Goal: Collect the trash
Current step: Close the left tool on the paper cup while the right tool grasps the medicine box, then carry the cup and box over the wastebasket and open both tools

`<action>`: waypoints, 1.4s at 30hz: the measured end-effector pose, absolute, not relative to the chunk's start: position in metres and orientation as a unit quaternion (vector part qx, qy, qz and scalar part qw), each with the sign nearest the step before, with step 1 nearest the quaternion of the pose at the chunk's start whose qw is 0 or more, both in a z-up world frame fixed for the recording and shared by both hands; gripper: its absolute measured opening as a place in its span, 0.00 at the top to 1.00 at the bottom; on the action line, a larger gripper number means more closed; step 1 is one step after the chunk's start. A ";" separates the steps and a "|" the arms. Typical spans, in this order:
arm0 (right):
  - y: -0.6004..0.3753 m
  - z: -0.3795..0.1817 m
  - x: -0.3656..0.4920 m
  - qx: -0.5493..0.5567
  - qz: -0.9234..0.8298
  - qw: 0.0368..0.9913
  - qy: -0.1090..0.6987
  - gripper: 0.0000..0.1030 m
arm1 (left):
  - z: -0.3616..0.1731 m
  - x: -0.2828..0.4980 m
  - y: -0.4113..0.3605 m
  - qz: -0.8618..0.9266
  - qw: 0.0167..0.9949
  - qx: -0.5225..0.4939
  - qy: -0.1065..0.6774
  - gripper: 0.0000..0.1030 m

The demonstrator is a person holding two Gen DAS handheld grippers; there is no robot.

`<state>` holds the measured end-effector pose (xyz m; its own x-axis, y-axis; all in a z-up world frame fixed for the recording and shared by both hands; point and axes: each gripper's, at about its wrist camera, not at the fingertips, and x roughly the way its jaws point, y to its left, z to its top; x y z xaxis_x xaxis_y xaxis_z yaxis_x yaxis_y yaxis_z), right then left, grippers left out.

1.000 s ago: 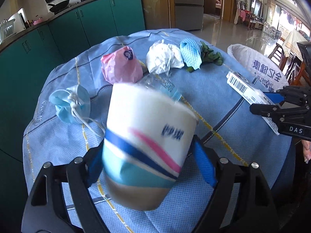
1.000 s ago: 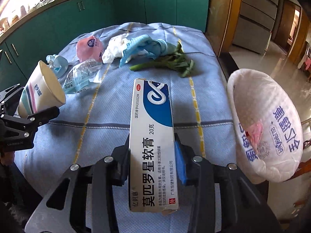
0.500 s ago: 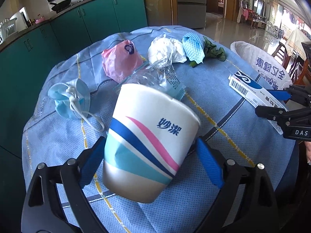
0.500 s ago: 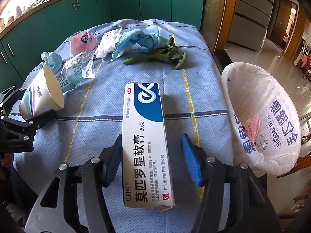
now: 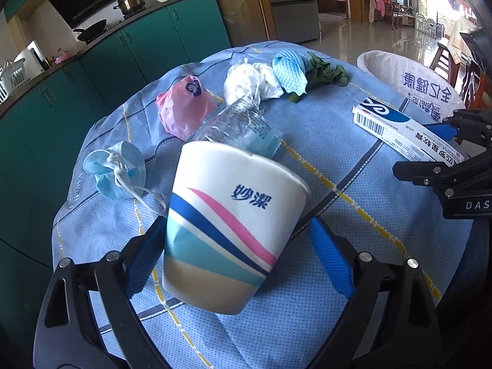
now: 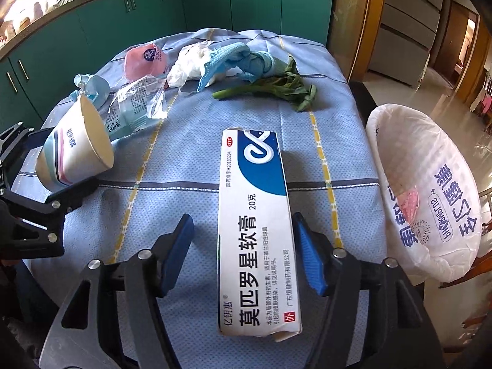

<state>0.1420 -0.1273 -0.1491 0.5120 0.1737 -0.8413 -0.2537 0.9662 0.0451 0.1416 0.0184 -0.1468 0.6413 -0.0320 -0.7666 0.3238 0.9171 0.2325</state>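
Left gripper (image 5: 235, 256): spread wide around a paper cup (image 5: 229, 232); blue pads stand clear of the cup wall on both sides, so nothing pinched.
Cup: tipped on its side, mouth facing away toward the table middle; in the right wrist view apparently resting on the lower finger of the gripper, though contact with the cloth cannot be told.
Right gripper (image 6: 243, 256): likewise spread, pads apart from a long medicine box (image 6: 253, 233) lying lengthwise between them.
Box: flat or nearly flat over the cloth, far end pointing at the table middle; near flap torn.
Why so held: probably both pieces lined up between the fingers for a grasp or just let go; no telling which.
Bin (image 6: 430, 190): just beside the table's right edge, lined with a white printed bag, something pink inside; likely destination for everything.
Other trash: pink pouch (image 5: 184, 109), blue mask (image 5: 115, 173) with loose ear loops, clear wrapper (image 5: 236, 126) just behind the cup, white tissue wad (image 5: 250, 81), blue rag (image 5: 290, 70), wilted greens (image 6: 276, 87), all in a loose row across the far half.
Surface: round table (image 5: 323, 316) under a pale blue cloth with yellow and dark stripes.
Room: kitchen, teal cabinets (image 5: 92, 77) along the wall, pot (image 5: 130, 1) and wok on the counter, glossy tiled floor, bright sunlight from the right.
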 end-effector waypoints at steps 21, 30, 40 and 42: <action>-0.115 -0.151 0.151 -0.051 0.130 0.872 0.469 0.37 | -0.157 0.146 0.025 -0.114 0.883 0.137 0.434 0.14; -0.114 -0.147 0.144 -0.042 0.152 0.873 0.461 0.61 | -0.157 0.144 0.026 -0.118 0.884 0.125 0.434 0.23; -0.142 -0.127 0.133 -0.019 0.127 0.891 0.435 0.61 | -0.128 0.136 0.035 -0.106 0.904 0.101 0.401 0.26; -0.148 -0.125 0.132 -0.014 0.123 0.894 0.430 0.61 | -0.120 0.133 0.034 -0.097 0.912 0.101 0.386 0.26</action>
